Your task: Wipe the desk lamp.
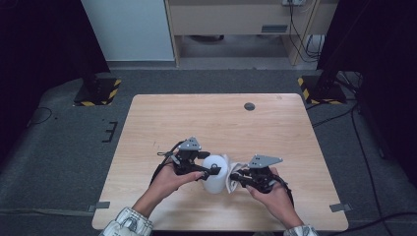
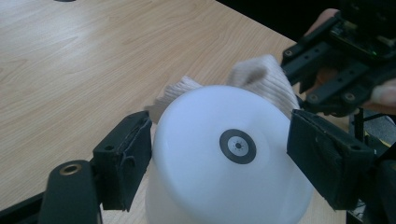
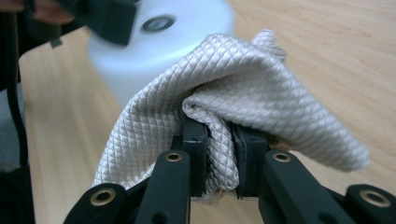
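Observation:
A white plastic container [image 1: 214, 180] stands upside down on the wooden table [image 1: 206, 118], with a black ring mark on its base [image 2: 238, 145]. My left gripper [image 2: 222, 130] is shut on it, one pad pressed to each side; from above the gripper [image 1: 211, 169] lies at the container's left. A beige quilted cloth [image 3: 243, 79] is pinched in my right gripper [image 3: 219, 140], whose jaws are shut on a fold. The cloth [image 1: 235, 166] touches the container's right side [image 3: 154, 42]. The right gripper [image 2: 336, 60] sits just beyond the cloth [image 2: 266, 77].
A small dark round grommet [image 1: 249, 106] is set in the table near its far edge. Two stand bases with yellow-black stripes [image 1: 96, 91] [image 1: 319, 88] rest on the floor past the far corners. Cables run on the floor at right.

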`<action>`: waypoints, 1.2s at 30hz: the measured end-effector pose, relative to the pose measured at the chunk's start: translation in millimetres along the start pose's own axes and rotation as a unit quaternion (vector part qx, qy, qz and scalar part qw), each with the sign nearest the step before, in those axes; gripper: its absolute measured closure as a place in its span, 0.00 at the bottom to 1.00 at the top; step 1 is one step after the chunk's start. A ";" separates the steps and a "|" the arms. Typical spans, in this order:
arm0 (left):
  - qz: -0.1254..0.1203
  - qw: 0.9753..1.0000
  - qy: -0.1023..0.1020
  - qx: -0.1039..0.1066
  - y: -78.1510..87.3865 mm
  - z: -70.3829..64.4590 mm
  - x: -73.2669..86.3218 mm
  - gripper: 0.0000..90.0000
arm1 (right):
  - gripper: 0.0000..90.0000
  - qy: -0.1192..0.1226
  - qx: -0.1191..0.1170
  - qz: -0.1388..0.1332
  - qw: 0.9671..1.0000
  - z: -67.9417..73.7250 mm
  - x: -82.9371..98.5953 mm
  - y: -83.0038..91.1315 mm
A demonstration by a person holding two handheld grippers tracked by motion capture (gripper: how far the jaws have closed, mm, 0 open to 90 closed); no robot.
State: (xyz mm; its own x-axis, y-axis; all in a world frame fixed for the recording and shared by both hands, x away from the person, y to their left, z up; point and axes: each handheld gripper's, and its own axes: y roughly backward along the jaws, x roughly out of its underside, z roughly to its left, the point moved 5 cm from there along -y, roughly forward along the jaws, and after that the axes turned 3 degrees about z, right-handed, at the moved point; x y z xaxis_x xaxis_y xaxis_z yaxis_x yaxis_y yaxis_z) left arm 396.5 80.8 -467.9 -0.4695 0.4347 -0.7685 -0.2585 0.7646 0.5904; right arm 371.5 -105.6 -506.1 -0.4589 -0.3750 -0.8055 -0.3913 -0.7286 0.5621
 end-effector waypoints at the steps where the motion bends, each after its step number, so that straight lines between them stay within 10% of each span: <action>1: 0.000 1.000 0.000 0.000 0.0 0.1 0.0 0.24 | 0.87 -0.003 -0.002 -0.001 1.000 -3.0 -1.8 -1.2; 24: 0.001 1.000 0.000 0.002 0.0 -0.1 0.0 0.24 | 0.87 -0.032 -0.004 0.067 0.997 -32.7 3.6 -45.1; 36: 0.001 1.000 -0.002 -0.001 -0.3 -0.6 -0.6 0.24 | 0.87 -0.038 -0.013 0.042 0.998 -30.7 -6.1 -35.4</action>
State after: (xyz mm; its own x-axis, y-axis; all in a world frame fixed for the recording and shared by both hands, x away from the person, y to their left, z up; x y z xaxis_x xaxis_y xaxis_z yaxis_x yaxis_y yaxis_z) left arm 396.4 80.0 -467.5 -0.4670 0.4384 -0.7679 -0.2591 0.7625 0.5929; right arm 412.6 -95.1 -526.8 -0.5482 -0.3916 -0.7390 -0.3283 -0.7119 0.6208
